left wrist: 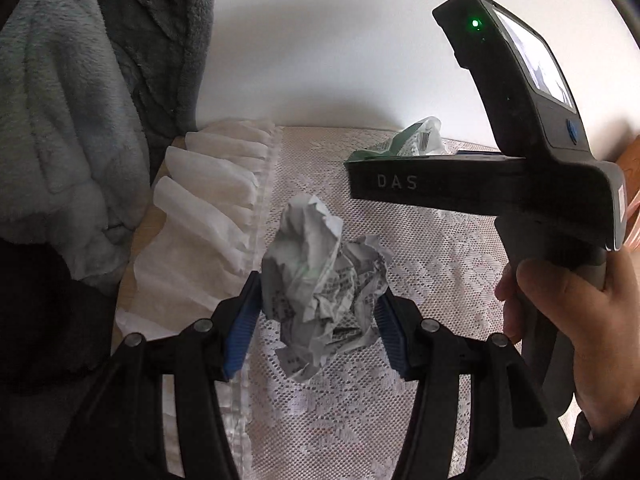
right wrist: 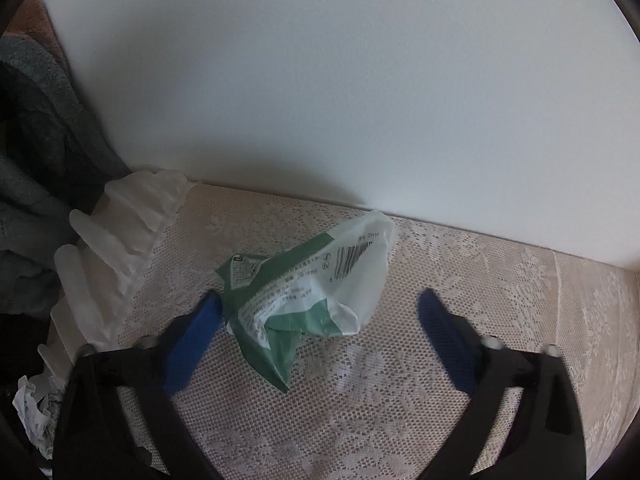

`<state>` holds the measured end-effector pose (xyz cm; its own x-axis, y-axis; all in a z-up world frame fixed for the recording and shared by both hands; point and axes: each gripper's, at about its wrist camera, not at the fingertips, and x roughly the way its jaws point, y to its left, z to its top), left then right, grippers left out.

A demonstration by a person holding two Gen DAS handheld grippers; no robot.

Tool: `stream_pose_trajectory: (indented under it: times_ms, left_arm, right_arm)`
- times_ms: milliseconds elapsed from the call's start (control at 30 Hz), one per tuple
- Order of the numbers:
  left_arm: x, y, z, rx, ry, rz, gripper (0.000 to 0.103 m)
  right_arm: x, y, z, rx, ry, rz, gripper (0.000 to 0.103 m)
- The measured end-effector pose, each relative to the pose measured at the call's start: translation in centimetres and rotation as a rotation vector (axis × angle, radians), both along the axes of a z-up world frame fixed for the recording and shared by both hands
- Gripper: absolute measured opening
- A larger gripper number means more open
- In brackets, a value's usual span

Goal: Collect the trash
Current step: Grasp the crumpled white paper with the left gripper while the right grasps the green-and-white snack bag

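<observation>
Jaws of the left gripper [left wrist: 320, 312] are seen clamped on a crumpled paper ball [left wrist: 320, 276], held above the lace-covered table [left wrist: 420, 280]. Jaws of the right gripper [right wrist: 320, 324] are seen spread wide around a green-and-white wrapper [right wrist: 308, 284] lying on the table near the white wall [right wrist: 320, 80]; the left pad is seen just beside it, and contact cannot be told.

paper wad [left wrist: 320, 280] in L tongs [left wrist: 318, 320] | wrapper [right wrist: 304, 284] behind, on tablecloth [right wrist: 400, 400]
</observation>
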<state>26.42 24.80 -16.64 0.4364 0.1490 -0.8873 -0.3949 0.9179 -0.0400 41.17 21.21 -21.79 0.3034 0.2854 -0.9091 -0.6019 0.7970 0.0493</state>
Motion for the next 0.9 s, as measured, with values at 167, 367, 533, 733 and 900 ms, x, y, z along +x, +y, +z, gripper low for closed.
stream_pose_trajectory:
  times_ms: [167,367,533,733,900]
  left_arm:
    - [-0.2,-0.2,0.2,0.0,0.0,-0.005,0.053]
    - [-0.8,-1.1,1.5,0.025,-0.019,-0.038,0.053]
    - [-2.4,-4.5,3.2,0.048,-0.048,-0.15,0.053]
    - [-6.7,-12.0,5.0,0.05,-0.061,-0.386,0.053]
    - [-11.0,-19.3,5.0,-0.009,-0.044,-0.614,0.053]
  right_arm:
    - [-0.2,-0.1,0.1,0.013,0.01,0.006,0.067]
    - [-3.4,-4.4,3.5,0.097,-0.046,-0.001,0.067]
    - [-8.5,-12.0,6.7,0.144,-0.081,-0.104,0.067]
    - [-19.5,-25.7,8.7,0.162,-0.051,-0.342,0.067]
    - [-29.1,-35.2,8.8,0.13,-0.04,-0.557,0.068]
